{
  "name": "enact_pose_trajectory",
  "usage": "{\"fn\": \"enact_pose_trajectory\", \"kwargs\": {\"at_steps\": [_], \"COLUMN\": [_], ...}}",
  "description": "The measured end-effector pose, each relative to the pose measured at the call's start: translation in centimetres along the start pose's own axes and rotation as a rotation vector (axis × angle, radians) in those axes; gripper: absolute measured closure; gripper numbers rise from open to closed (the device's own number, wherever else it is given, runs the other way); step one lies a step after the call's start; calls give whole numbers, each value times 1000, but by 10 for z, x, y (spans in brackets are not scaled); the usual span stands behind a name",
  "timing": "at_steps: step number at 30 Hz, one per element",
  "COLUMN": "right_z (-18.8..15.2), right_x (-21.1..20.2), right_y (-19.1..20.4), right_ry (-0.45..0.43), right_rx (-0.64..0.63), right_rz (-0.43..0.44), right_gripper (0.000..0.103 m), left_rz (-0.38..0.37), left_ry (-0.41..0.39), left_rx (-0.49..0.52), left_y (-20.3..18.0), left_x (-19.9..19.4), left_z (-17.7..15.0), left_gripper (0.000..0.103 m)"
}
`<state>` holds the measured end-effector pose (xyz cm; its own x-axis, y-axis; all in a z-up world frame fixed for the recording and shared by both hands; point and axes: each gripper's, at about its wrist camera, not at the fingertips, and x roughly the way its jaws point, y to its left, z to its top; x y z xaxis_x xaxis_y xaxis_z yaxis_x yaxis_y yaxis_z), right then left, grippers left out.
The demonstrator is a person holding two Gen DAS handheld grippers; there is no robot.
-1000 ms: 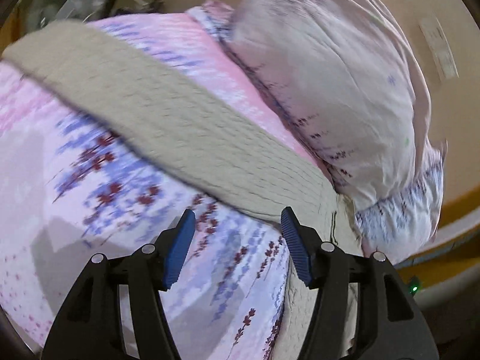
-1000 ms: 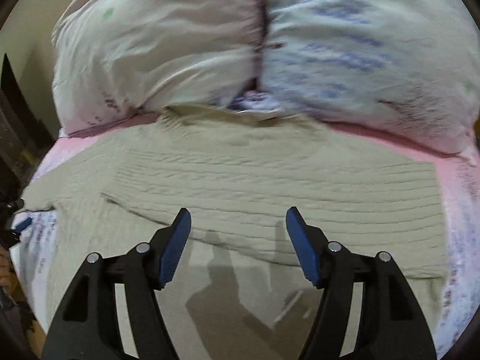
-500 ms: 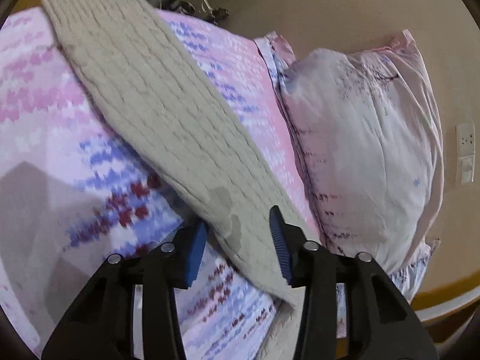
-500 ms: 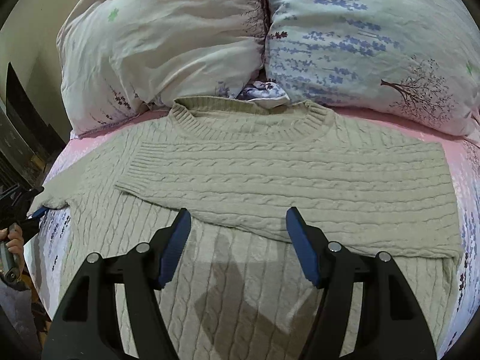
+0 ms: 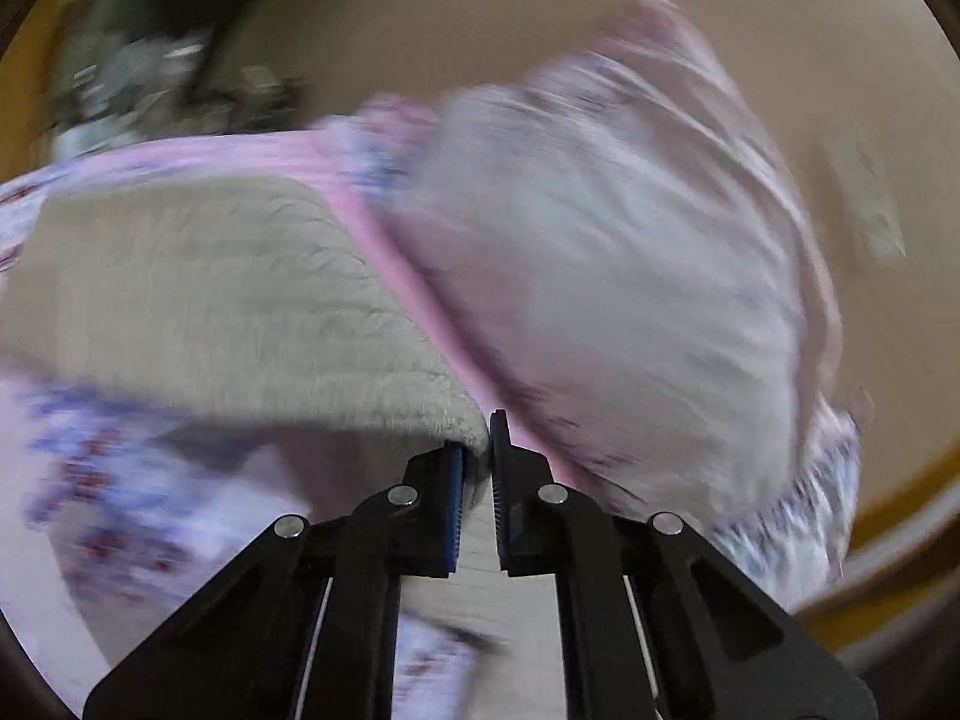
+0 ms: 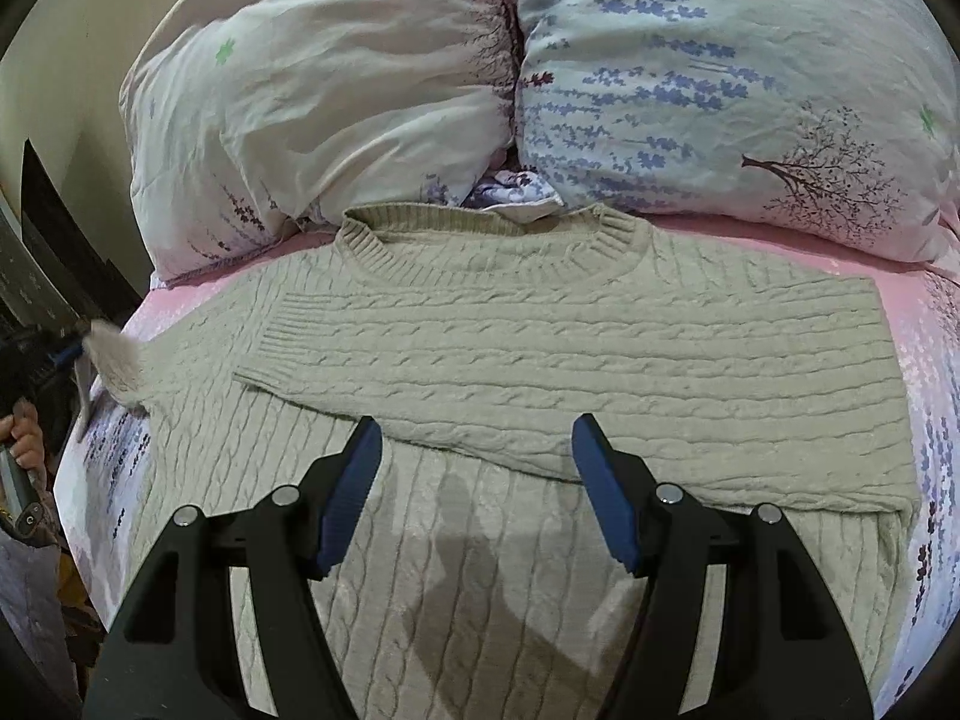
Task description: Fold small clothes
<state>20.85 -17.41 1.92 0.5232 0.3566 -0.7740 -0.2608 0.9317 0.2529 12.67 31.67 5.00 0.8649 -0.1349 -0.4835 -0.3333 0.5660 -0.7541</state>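
A beige cable-knit sweater (image 6: 540, 372) lies flat on the bed, collar toward the pillows, with one sleeve folded across its chest. My left gripper (image 5: 477, 450) is shut on the cuff of the other sleeve (image 5: 252, 312) and lifts it off the sheet. That gripper and the raised cuff also show at the left edge of the right wrist view (image 6: 111, 354). My right gripper (image 6: 477, 456) is open and empty, hovering over the sweater's lower body just below the folded sleeve.
Two floral pillows (image 6: 336, 96) (image 6: 720, 78) lie against the head of the bed behind the collar. A pink floral sheet (image 5: 132, 480) covers the bed. The bed's left edge and a dark piece of furniture (image 6: 42, 252) are at the far left.
My left gripper has closed on the sleeve cuff and lifted it, swinging fast so its view is blurred. My right gripper has stayed open over the sweater.
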Motion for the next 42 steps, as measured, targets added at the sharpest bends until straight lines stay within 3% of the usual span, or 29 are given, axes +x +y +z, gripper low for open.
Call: {"fn": "enact_pose_trajectory", "kwargs": {"at_steps": [7, 10, 12, 16, 19, 20, 22, 23, 24, 29, 33, 36, 42], "right_z": [-4, -7, -8, -7, -4, -2, 2, 4, 6, 20, 30, 30, 22], "right_x": [-8, -8, -10, -13, -16, -17, -19, -20, -22, -26, -11, 9, 63], "right_y": [-23, -35, -43, -54, -57, -57, -53, -50, -45, -1, 70, 135, 213], "right_ry": [-16, -17, -16, -17, -20, -25, -36, -44, -51, -101, -110, -94, -14], "right_rx": [27, 45, 61, 75, 78, 75, 64, 53, 40, -98, -262, -416, -591], "right_rz": [-16, -28, -38, -53, -58, -57, -51, -45, -38, 19, 105, 150, 119], "right_gripper": [37, 37, 37, 37, 37, 37, 37, 37, 37, 41, 43, 44, 55], "left_rz": [-243, -302, -303, -234, -201, -202, -199, -195, -195, -173, -78, -52, -14], "left_ry": [176, 278, 353, 499, 564, 568, 577, 571, 556, 431, 304, 234, 201], "left_rx": [271, 352, 396, 509, 533, 534, 550, 560, 566, 567, 427, 343, 335], "left_y": [-114, -144, -155, -162, -155, -154, -150, -147, -145, -113, -68, -43, -28], "left_x": [51, 76, 95, 127, 134, 131, 121, 113, 106, 56, 27, 6, -16], "left_z": [-71, -113, -139, -192, -205, -205, -198, -194, -189, -141, -83, -57, -45], "left_gripper": [95, 95, 95, 95, 95, 94, 78, 51, 37, 37, 38, 38, 38]}}
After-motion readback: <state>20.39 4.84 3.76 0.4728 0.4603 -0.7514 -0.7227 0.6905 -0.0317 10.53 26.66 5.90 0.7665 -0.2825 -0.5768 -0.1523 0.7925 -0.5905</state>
